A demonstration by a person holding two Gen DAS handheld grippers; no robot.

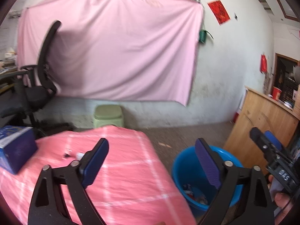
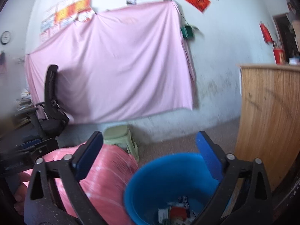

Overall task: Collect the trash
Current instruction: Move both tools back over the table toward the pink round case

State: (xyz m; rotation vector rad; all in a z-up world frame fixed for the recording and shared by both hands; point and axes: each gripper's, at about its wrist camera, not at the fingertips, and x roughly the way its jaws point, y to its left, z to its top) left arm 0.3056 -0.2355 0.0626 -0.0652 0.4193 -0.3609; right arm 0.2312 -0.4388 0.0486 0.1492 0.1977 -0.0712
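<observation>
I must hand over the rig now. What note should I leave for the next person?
Left gripper: open, nothing between the fingers.
Right gripper: open, also nothing held, above the blue bucket.
Bucket stands on the floor beside the pink-covered table; several pieces of trash already lie inside.
Left: small scraps remain on the cloth, near the blue box. Probably pick those up next and drop them in the bucket.
</observation>
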